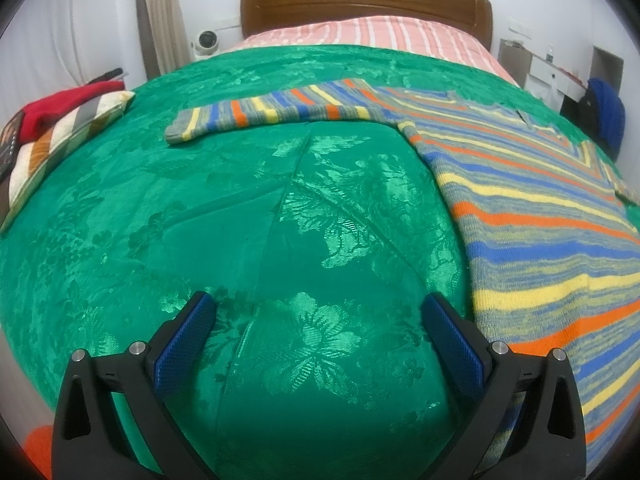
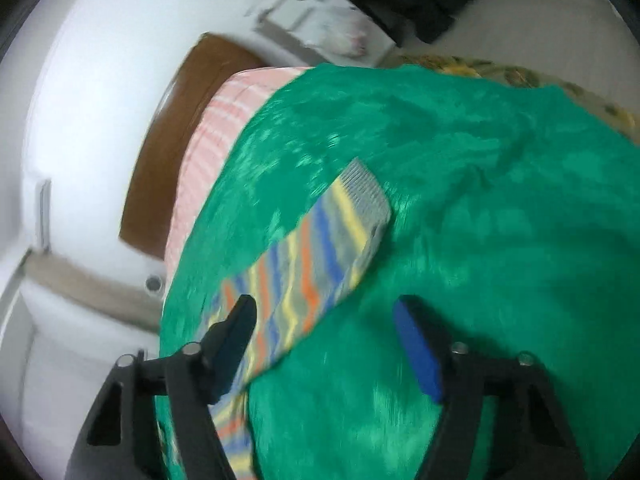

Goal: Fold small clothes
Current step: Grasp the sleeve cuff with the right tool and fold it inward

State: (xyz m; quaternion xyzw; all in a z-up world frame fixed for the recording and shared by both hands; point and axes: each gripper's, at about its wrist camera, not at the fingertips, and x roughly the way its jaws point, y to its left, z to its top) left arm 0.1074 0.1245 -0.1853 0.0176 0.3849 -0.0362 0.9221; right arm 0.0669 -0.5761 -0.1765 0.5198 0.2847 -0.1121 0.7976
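Note:
A striped knit sweater (image 1: 532, 216), in blue, yellow, orange and grey, lies flat on the green bedspread (image 1: 224, 216). Its body fills the right of the left wrist view and one sleeve (image 1: 276, 110) stretches left. My left gripper (image 1: 318, 312) is open and empty, over bare bedspread just left of the sweater's hem. In the blurred, tilted right wrist view the other sleeve (image 2: 316, 260) runs up to its grey cuff (image 2: 366, 194). My right gripper (image 2: 326, 316) is open and empty, above that sleeve; its left finger overlaps the sleeve.
A striped cushion (image 1: 64, 140) with a red cloth (image 1: 60, 106) on it lies at the bed's left edge. A pink striped sheet (image 1: 372, 34) and a brown headboard (image 1: 360, 0) are at the far end. White furniture (image 2: 316, 12) stands by the wall.

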